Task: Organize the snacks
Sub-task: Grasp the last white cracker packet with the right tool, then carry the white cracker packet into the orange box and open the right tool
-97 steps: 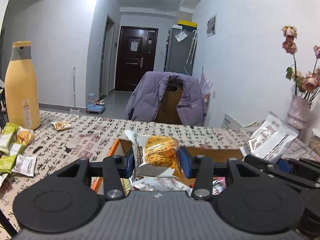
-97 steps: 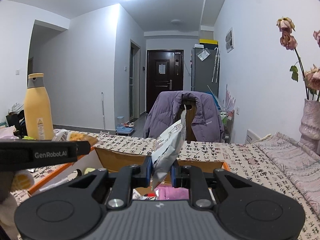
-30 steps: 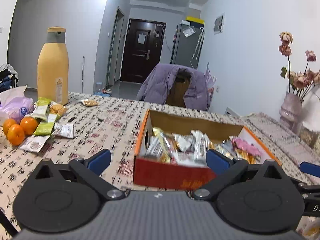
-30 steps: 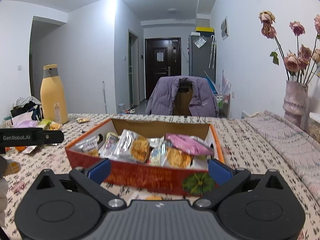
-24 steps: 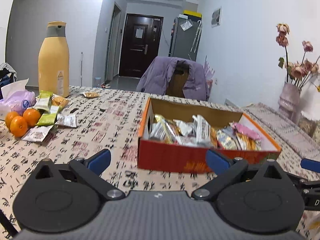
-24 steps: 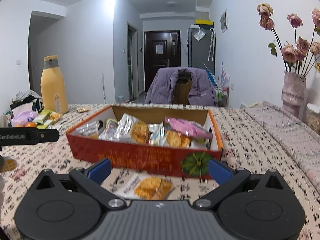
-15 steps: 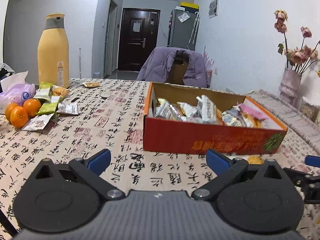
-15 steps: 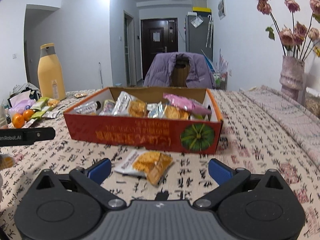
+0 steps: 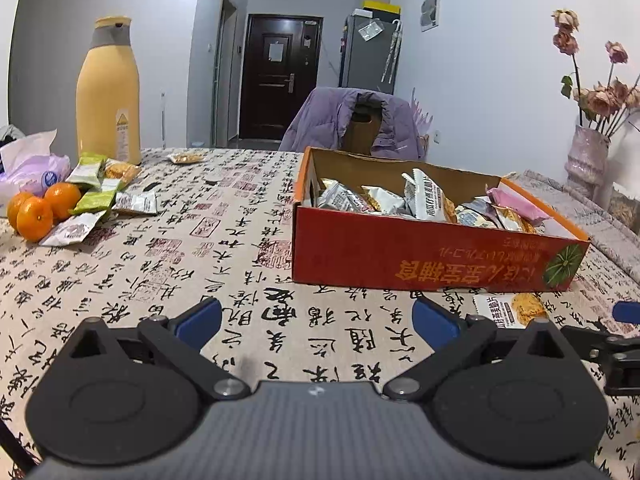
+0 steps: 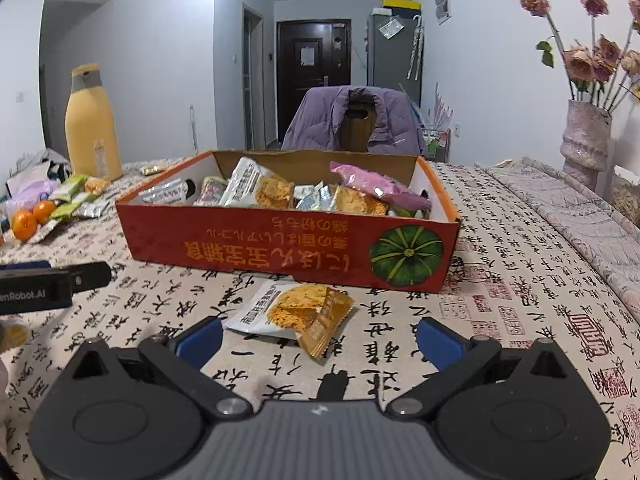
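Observation:
A red cardboard box (image 9: 432, 258) (image 10: 280, 246) full of wrapped snack packets stands on the patterned tablecloth. One snack packet (image 10: 294, 312) (image 9: 510, 309) showing an orange biscuit lies on the cloth in front of the box. My right gripper (image 10: 318, 338) is open just short of that packet, low over the table. My left gripper (image 9: 316, 320) is open with nothing between its fingers, left of the packet and in front of the box. More loose snack packets (image 9: 100, 196) lie at the far left.
A tall yellow bottle (image 9: 108, 92), oranges (image 9: 38, 208) and a tissue pack (image 9: 30, 168) sit at the table's left. A vase of dried roses (image 10: 586, 136) stands at the right. A chair with a purple jacket (image 10: 354, 122) is behind the table.
Both grippers let go of their packets, which now lie in the box, then drew back and sank toward the table. The box now looks farther off and the packet in front has come into view.

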`<action>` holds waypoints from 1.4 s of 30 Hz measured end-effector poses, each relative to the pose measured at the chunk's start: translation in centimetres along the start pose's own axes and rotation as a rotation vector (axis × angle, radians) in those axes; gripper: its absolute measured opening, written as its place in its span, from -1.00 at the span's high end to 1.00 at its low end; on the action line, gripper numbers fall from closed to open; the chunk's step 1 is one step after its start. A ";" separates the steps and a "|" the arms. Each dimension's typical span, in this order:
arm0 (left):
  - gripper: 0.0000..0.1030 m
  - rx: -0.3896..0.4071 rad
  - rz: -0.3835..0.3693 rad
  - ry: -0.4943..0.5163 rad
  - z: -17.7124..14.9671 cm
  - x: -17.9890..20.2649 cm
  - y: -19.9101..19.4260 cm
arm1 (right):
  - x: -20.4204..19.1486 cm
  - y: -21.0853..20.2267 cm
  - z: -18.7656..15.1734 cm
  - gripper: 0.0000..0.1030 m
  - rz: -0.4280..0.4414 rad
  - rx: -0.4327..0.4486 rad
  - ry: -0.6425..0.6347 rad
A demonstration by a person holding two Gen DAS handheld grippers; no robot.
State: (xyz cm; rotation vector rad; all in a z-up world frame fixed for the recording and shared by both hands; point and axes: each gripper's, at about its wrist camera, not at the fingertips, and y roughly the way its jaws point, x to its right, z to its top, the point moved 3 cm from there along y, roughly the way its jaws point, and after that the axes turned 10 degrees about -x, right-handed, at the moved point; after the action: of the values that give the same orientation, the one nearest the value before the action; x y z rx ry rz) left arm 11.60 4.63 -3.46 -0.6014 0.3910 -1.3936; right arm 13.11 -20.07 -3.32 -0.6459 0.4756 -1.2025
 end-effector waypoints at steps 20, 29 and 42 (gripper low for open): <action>-1.00 -0.002 0.019 -0.046 0.0 -0.7 0.1 | -1.6 7.3 4.0 -1.00 -0.018 -0.194 0.033; -1.00 -0.019 0.011 -0.074 0.0 -1.1 0.5 | -1.9 7.7 2.9 -0.88 0.006 -0.162 0.012; -1.00 -0.026 0.009 -0.090 0.0 -1.3 0.5 | -2.8 4.9 2.1 0.04 0.054 -0.081 -0.084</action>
State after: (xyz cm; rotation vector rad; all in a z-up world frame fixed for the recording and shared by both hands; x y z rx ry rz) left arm 11.84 6.00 -3.90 -0.6805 0.3403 -1.3493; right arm 17.03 -15.87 -5.14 -0.7456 0.4705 -1.1047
